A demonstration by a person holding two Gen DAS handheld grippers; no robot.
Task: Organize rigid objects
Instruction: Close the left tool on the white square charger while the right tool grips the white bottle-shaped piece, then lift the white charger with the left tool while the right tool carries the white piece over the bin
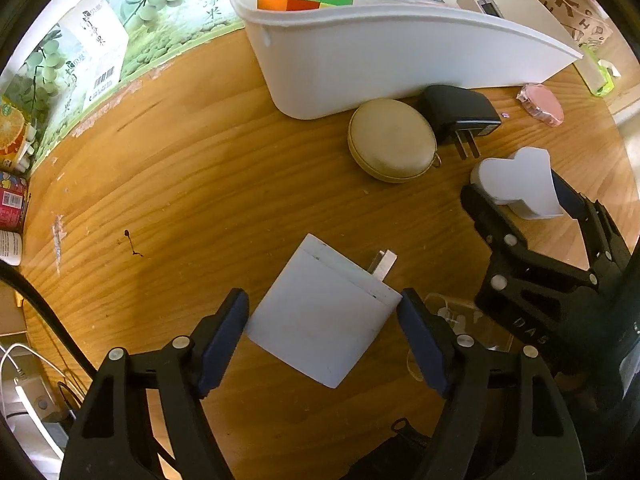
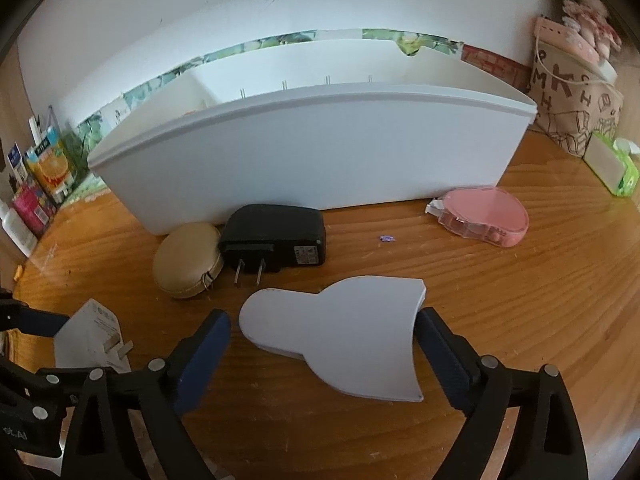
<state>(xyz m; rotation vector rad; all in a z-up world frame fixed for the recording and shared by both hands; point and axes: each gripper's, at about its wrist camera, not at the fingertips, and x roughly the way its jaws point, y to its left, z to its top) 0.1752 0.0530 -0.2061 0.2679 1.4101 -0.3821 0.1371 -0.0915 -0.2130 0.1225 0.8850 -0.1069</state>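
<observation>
Two black plastic grippers, left gripper and right gripper, alike in build. Fingers angular, with triangular cut-outs farther back, each faced inside with a dark blue pad. Round silver screws at the linkage pivots behind the pads. Pale letters "DAS" stamped on the right gripper's body.

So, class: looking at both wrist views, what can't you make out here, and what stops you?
- White bin, right wrist view: its near wall hides the contents.
- Black charger label: too small to read.
- Clear item, left wrist view: the left gripper finger covers it, so its kind is unclear.
- White charger, right wrist view: partly behind the left gripper.
</observation>
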